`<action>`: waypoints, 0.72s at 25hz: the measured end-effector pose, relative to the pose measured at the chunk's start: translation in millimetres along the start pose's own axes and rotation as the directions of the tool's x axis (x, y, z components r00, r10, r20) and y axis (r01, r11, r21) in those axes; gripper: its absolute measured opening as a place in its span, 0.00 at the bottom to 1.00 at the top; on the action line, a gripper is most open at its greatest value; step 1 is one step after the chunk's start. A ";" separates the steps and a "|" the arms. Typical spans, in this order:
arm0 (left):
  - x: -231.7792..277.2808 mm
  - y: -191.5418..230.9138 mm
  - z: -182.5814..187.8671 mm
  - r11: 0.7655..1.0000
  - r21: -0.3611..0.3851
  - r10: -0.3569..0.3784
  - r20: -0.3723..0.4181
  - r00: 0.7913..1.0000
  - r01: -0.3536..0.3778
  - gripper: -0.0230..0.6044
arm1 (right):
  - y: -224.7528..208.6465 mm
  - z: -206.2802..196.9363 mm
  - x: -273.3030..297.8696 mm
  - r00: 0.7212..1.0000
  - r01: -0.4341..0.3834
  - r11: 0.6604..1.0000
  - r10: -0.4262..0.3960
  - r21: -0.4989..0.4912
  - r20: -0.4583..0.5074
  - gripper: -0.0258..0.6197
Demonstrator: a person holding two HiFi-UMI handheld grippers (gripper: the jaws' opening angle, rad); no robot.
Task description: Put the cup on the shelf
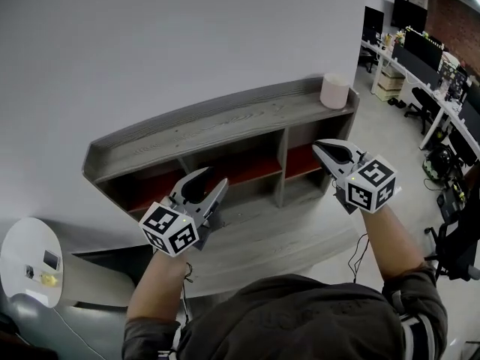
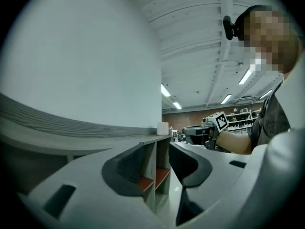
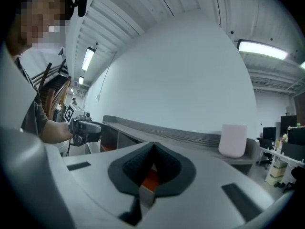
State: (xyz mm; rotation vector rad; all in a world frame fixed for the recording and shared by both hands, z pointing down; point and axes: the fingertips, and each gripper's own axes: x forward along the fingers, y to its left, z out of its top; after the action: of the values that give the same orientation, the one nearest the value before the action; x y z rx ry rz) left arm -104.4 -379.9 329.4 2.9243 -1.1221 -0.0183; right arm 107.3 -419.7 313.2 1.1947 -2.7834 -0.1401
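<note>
Between the jaws of the left gripper (image 2: 157,150) a gap stands open and nothing is in it; only the shelf (image 2: 86,132) and its compartments (image 2: 162,173) show through. The right gripper's (image 3: 152,149) jaws are clenched tip to tip, also on nothing.

Both grippers point level at the shelf front, below its top board. The left one is before the left-hand compartments, the right one before the right-hand end.

The cup (image 1: 334,91) stands upright, long axis vertical, on the top board at its far right end, close to the corner. No gripper touches it.

From the right gripper's jaws it lies ahead, up and to the right, near. From the left gripper's jaws it lies far down the length of the board, small, beyond the whole shelf, with the right gripper off to its right.

So the right gripper is much the nearer. To take the cup it would need to rise above the board, swing right and part its jaws first. The cup already rests on the shelf, so the task looks done.
</note>
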 end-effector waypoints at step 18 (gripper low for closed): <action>-107.7 19.4 -74.6 0.976 -0.099 0.199 0.065 0.978 -0.192 0.04 | 81.7 -77.0 42.0 0.991 -0.129 0.984 0.132 0.123 -0.012 0.03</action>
State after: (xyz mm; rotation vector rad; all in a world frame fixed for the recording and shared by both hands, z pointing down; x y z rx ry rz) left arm -196.3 -322.0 405.1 2.7405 -1.3750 -0.1739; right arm 30.5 -397.4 402.5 1.0267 -2.8780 0.0537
